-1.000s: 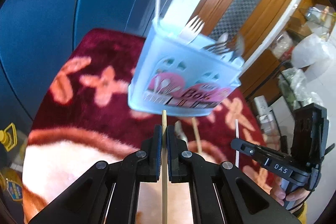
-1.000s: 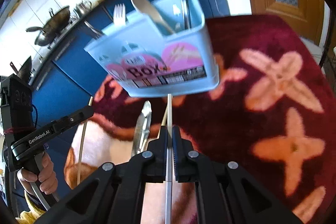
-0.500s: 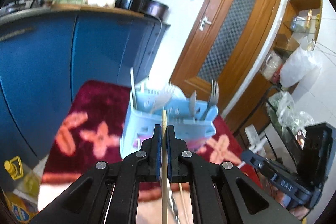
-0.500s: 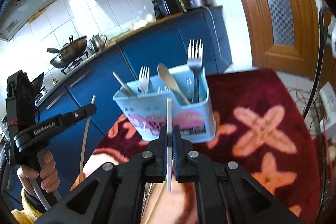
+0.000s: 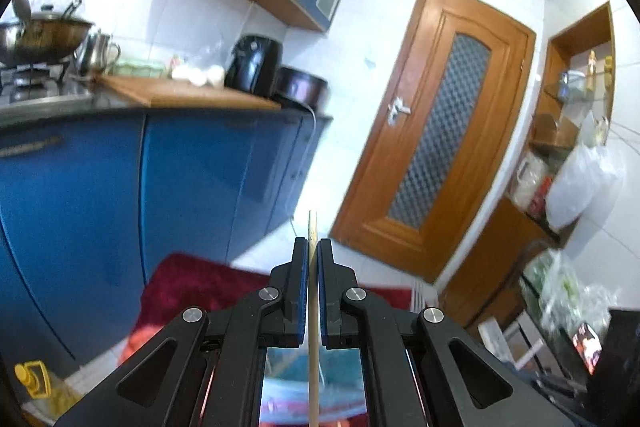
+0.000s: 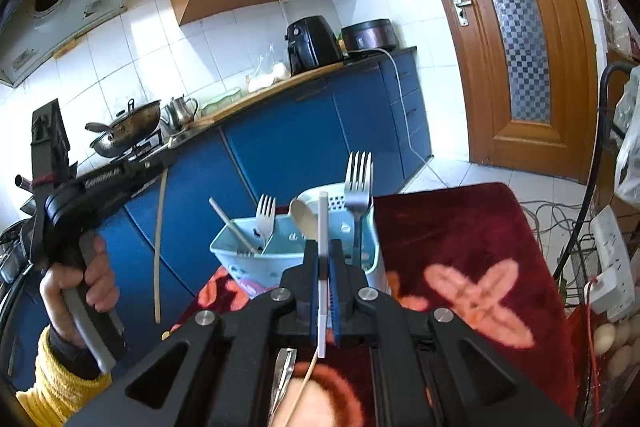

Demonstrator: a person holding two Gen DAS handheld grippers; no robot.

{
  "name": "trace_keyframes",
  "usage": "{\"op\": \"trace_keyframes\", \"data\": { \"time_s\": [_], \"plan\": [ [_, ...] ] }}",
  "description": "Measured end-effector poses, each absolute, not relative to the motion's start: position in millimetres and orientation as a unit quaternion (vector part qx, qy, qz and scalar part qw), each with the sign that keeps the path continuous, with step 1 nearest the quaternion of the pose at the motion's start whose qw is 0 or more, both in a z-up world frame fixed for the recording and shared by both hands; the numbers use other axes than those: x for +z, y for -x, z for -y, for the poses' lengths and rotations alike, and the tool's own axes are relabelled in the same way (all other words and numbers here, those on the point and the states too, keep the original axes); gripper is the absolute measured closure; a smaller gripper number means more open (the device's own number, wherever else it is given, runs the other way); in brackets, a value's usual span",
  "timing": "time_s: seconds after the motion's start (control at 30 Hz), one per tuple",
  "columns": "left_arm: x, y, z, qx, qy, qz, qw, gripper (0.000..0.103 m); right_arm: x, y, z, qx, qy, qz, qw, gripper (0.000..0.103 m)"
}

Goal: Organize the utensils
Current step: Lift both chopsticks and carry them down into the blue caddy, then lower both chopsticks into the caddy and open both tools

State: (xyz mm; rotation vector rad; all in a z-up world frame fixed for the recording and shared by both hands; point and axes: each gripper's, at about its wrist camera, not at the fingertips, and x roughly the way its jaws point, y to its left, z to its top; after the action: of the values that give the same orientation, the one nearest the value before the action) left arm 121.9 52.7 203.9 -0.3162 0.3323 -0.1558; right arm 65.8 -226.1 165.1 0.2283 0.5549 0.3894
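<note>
The left gripper (image 5: pixel 313 251) is clamped on one wooden chopstick (image 5: pixel 314 327) and the right gripper (image 6: pixel 323 261) on one white chopstick (image 6: pixel 322 267), each stick upright, probably so it can drop end-first into the pale blue caddy (image 6: pixel 280 259). The caddy stands on the red floral cloth (image 6: pixel 460 247) just beyond the right gripper. It holds two forks, one spoon and one white stick, while one more wooden stick and metal tongs lie on the cloth.
</note>
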Motion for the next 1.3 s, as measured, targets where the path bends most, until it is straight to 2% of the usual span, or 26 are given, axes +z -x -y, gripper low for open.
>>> {"op": "trace_keyframes", "data": {
  "time_s": [0.33,0.7,0.97,1.3],
  "plan": [
    [218.0,-169.7,-56.3,-0.032,0.160,-0.108,0.981,0.099,181.6,-83.4,232.3,0.183,-0.102,-0.255,0.944,0.097],
    [186.3,-181.5,-48.6,0.006,0.140,-0.064,0.988,0.099,198.2,-107.7,224.0,0.174,-0.090,-0.225,0.954,0.097],
    [169.1,-179.2,-42.8,0.028,0.117,-0.031,0.992,0.099,183.9,-127.0,210.6,0.154,-0.064,-0.224,0.960,0.097],
    [146.2,-174.7,-31.9,0.012,0.093,-0.050,0.994,0.099,150.5,-148.2,196.9,0.150,-0.048,-0.256,0.954,0.097]
  ]
}}
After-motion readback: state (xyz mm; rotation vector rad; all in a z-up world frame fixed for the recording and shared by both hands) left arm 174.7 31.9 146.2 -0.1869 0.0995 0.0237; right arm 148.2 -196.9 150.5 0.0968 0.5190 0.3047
